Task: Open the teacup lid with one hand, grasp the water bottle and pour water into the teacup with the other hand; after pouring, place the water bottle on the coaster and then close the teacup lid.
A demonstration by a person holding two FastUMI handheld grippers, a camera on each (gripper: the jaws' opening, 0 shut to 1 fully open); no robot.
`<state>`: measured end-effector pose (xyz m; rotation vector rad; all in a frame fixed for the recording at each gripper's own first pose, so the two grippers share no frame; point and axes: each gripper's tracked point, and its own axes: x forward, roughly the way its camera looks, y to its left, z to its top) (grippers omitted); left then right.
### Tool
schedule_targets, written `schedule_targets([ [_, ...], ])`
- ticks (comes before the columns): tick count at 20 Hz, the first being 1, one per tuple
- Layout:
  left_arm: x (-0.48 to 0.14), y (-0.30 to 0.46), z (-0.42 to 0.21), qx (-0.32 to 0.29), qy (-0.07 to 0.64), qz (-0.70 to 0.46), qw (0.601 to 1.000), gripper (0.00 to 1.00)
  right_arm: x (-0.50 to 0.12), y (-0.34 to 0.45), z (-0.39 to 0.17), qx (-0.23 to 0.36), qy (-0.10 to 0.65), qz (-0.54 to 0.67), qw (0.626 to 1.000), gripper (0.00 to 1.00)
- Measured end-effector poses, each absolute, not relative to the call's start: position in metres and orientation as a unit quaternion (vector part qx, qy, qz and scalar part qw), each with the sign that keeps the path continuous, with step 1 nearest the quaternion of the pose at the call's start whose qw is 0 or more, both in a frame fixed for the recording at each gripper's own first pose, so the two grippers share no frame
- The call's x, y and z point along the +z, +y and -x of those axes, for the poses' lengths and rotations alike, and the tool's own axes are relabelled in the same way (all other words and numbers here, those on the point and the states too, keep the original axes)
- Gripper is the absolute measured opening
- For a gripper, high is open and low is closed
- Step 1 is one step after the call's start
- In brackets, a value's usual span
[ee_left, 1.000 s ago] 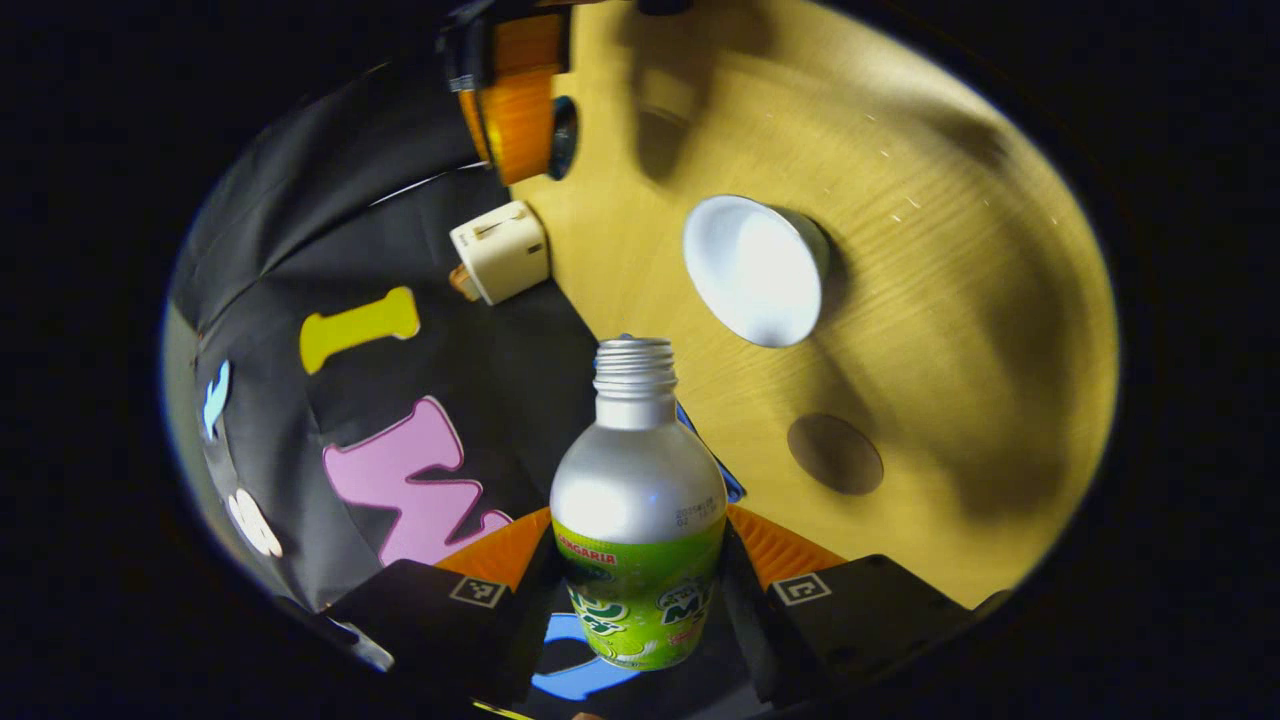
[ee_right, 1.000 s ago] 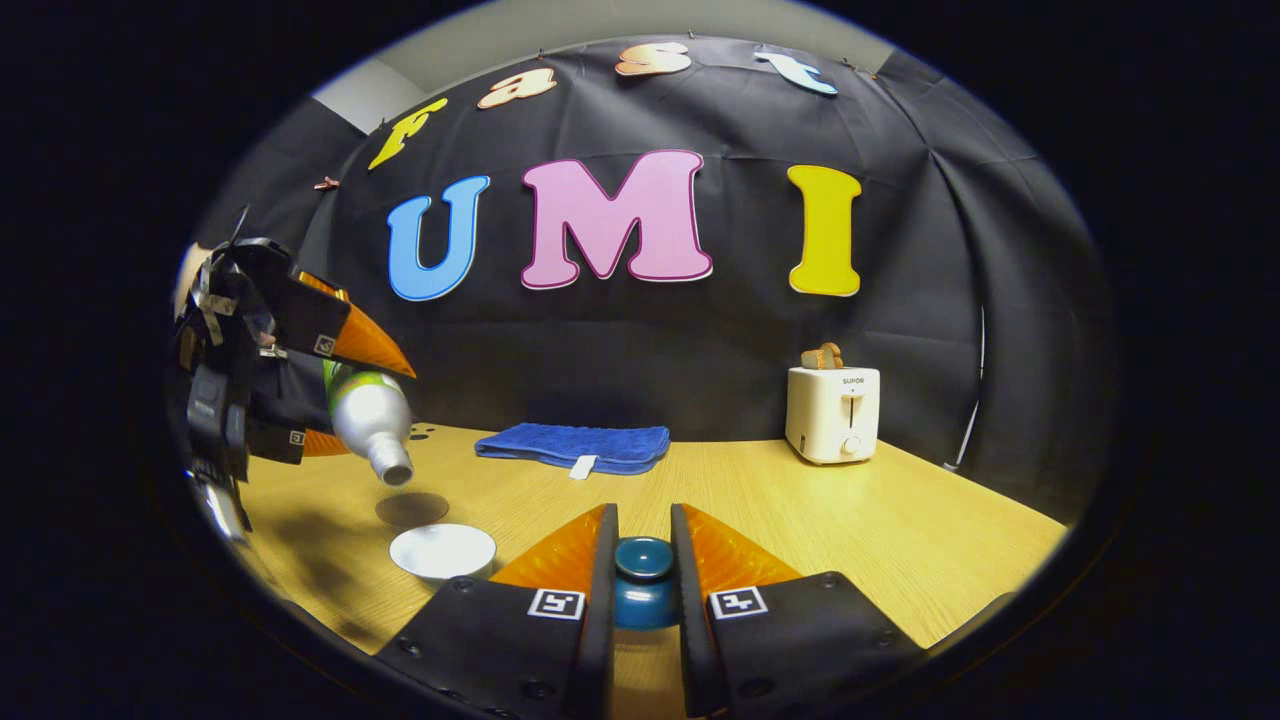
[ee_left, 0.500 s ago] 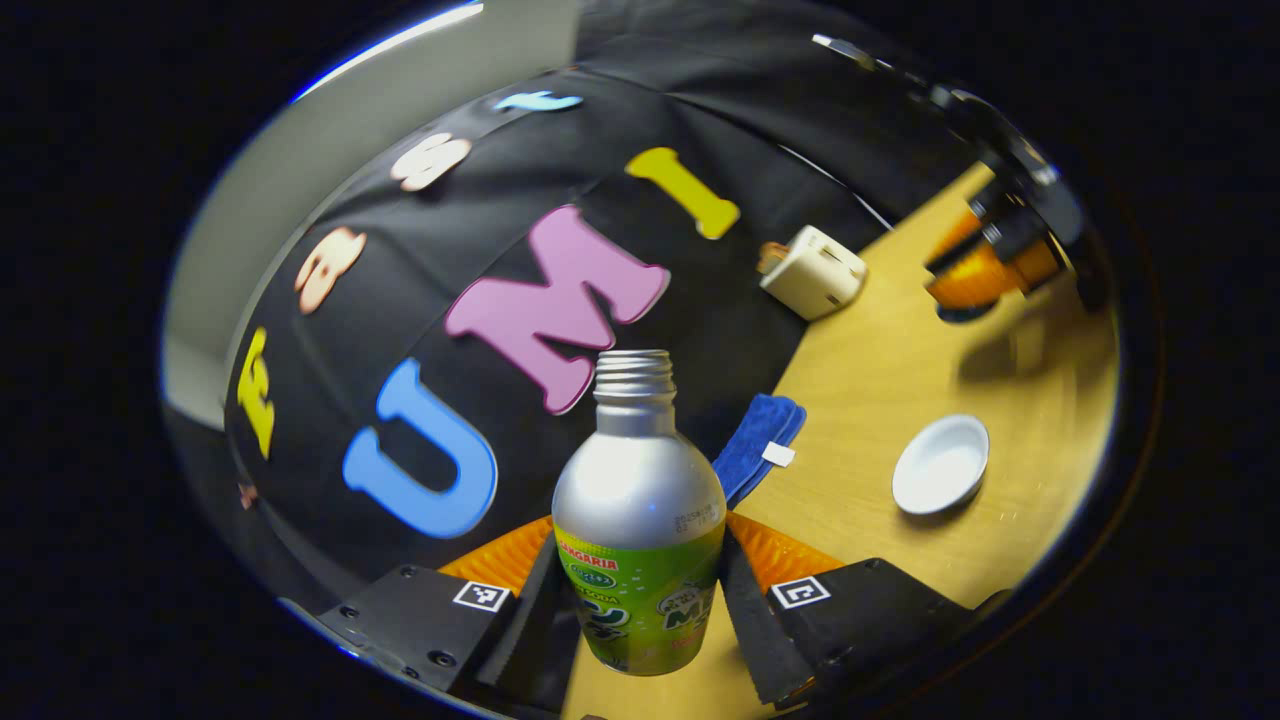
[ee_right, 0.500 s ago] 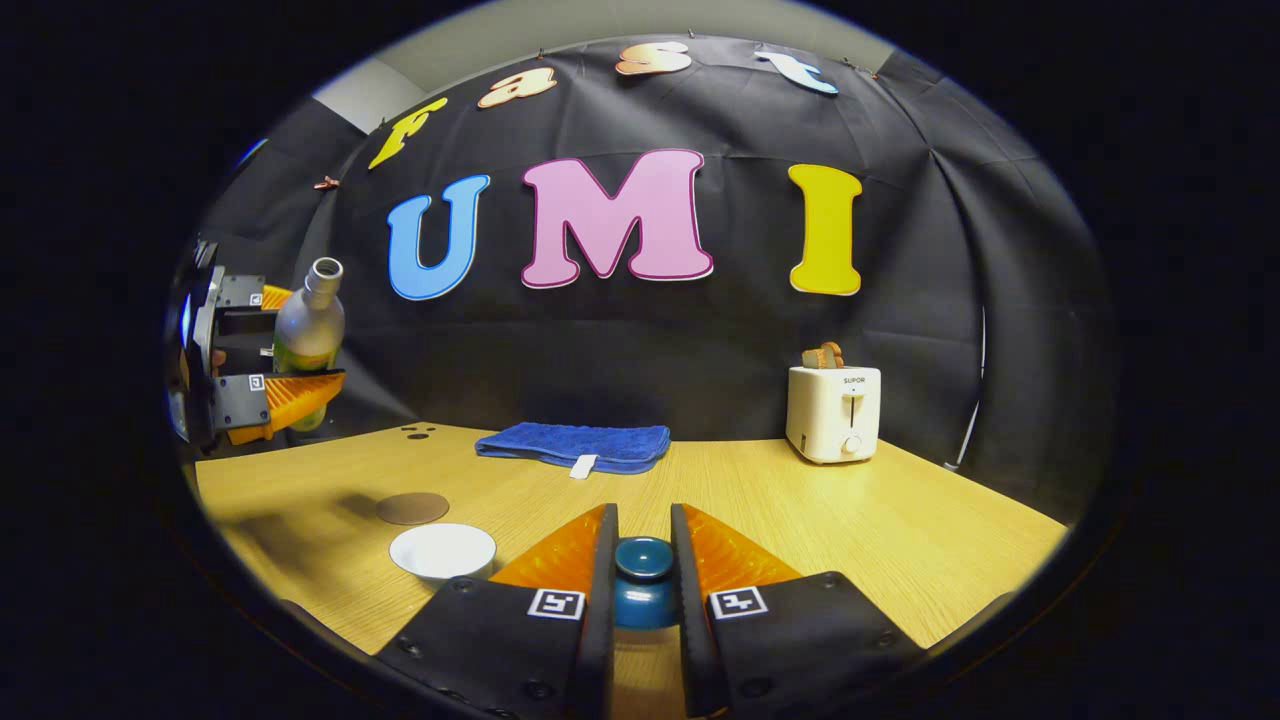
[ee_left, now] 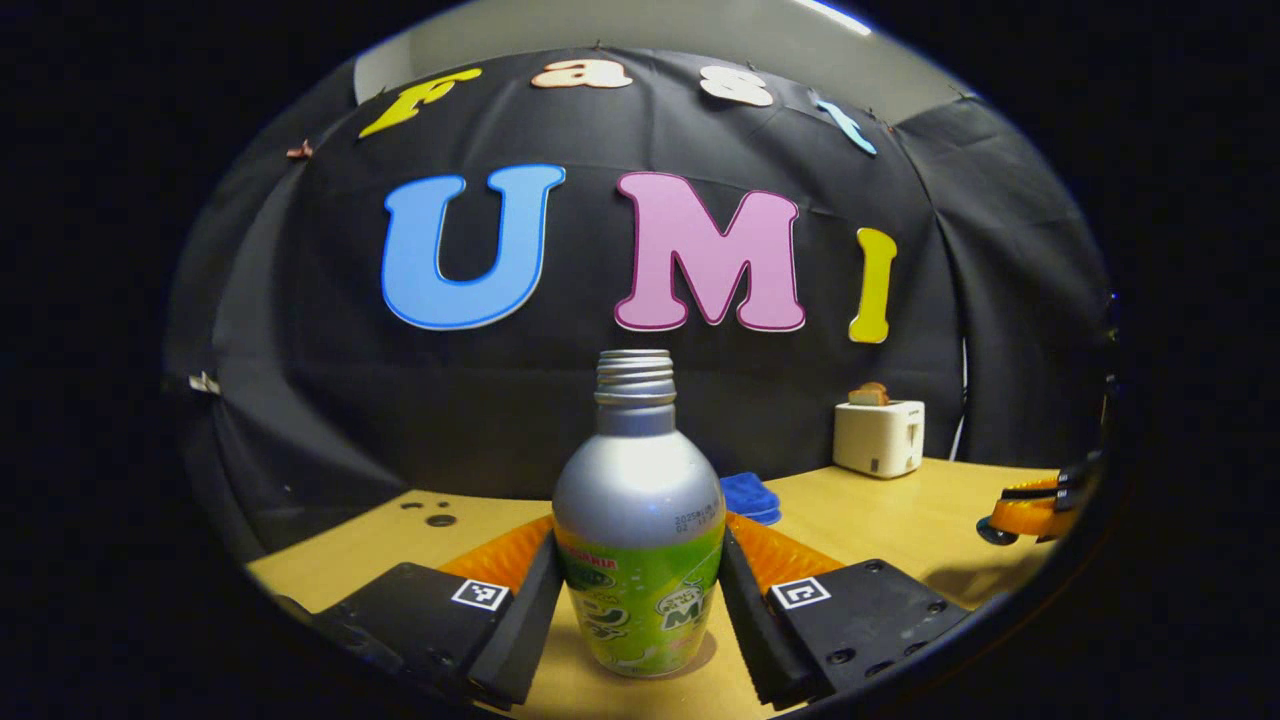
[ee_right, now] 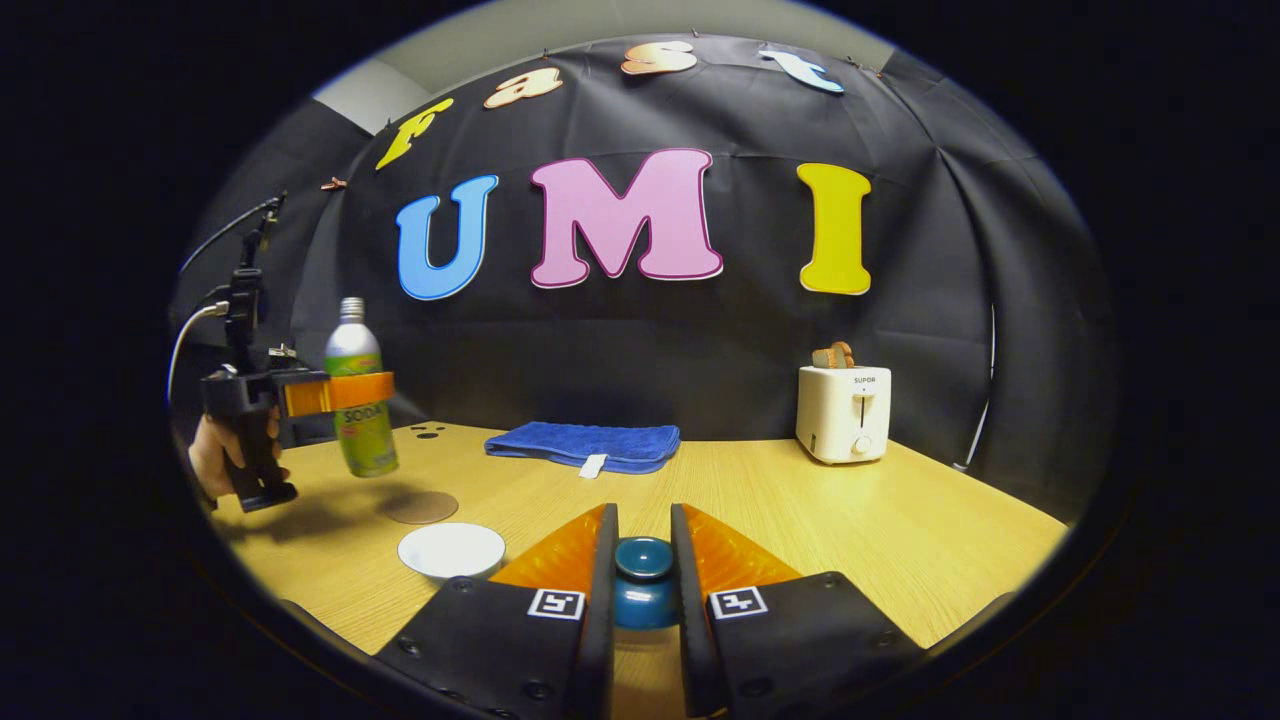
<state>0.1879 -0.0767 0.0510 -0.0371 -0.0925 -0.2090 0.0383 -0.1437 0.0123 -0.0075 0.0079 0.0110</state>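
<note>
A silver bottle with a green label stands upright between the fingers of my left gripper, which is shut on its body. In the right gripper view the same bottle hangs a little above the table in the left gripper, just behind and left of the round brown coaster. The white teacup sits uncovered in front of the coaster. My right gripper is shut on the knob of the teal lid, held above the table to the right of the cup.
A blue towel lies at the back of the wooden table; a white toaster stands at the back right. A hand holds the left gripper's handle. The right gripper shows at the left gripper view's far right edge.
The bottle has swung from tipped over the cup to upright and come down to the left, near the coaster. The right gripper with the lid has stayed put.
</note>
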Motion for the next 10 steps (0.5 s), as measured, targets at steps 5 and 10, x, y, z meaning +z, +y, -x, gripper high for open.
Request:
schedule_targets([
  [5,0.006,-0.079,-0.213,-0.106,-0.004,0.028,0.994,0.81,0.012,-0.144,-0.038,0.006,0.004,0.004,1.000,0.31],
  [10,-0.005,-0.076,-0.223,-0.107,0.002,0.027,0.994,0.83,0.012,-0.144,-0.039,0.007,0.004,0.004,1.000,0.31],
])
